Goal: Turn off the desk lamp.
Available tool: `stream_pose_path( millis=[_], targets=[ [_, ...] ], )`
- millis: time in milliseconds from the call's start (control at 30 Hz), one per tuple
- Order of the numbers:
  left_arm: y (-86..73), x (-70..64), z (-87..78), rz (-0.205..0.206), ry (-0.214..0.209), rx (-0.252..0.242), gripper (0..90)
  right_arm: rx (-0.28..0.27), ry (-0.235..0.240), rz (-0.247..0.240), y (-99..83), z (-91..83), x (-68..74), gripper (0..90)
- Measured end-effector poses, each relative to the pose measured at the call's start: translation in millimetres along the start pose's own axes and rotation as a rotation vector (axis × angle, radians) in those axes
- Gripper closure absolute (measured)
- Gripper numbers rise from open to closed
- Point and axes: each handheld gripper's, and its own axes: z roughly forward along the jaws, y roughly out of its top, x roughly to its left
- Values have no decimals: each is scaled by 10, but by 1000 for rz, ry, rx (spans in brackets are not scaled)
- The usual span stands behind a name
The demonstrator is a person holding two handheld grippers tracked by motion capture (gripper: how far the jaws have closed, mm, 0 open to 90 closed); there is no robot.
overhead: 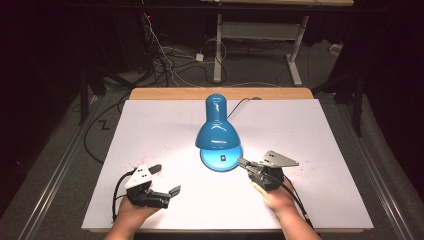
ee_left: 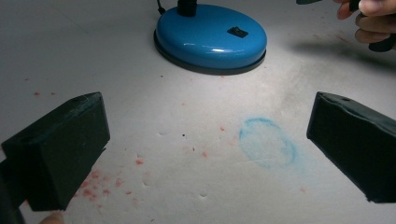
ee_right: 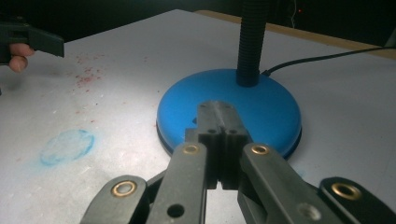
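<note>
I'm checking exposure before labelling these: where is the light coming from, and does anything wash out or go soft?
High view: the lit blue lamp throws a bright pool on the white table, washing it out near the base, while the room behind is nearly black. Left gripper view: highlights glint on the lamp base; the right hand casts a shadow. Right gripper view: the near, shut right gripper looks slightly soft.

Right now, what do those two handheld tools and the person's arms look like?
Both are dark, nearly black two-jaw tools. The left gripper has blocky black jaws, a pale three-cornered plate on top and a black cable trailing back. The right gripper carries a grey three-cornered plate, brass-coloured rivets along its linkage arms and its own black cable. The forearms are bare, with no sleeves in view.
</note>
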Motion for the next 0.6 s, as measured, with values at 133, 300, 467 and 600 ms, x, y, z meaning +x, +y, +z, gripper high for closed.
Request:
stream_pose_path(
  millis=[133, 300, 467, 600],
  targets=[
    [-6, 5, 9, 21, 13, 2, 0, 4, 5, -2, 24, 61, 2, 900],
    [-4, 10, 23, 21, 6, 10, 0, 16, 19, 4, 49, 188, 0, 900],
    [30, 38, 30, -25, -50, 54, 0, 30, 27, 18, 70, 293, -8, 900],
    [24, 20, 36, -7, -35, 49, 0, 50, 33, 19, 75, 386, -8, 900]
  ],
)
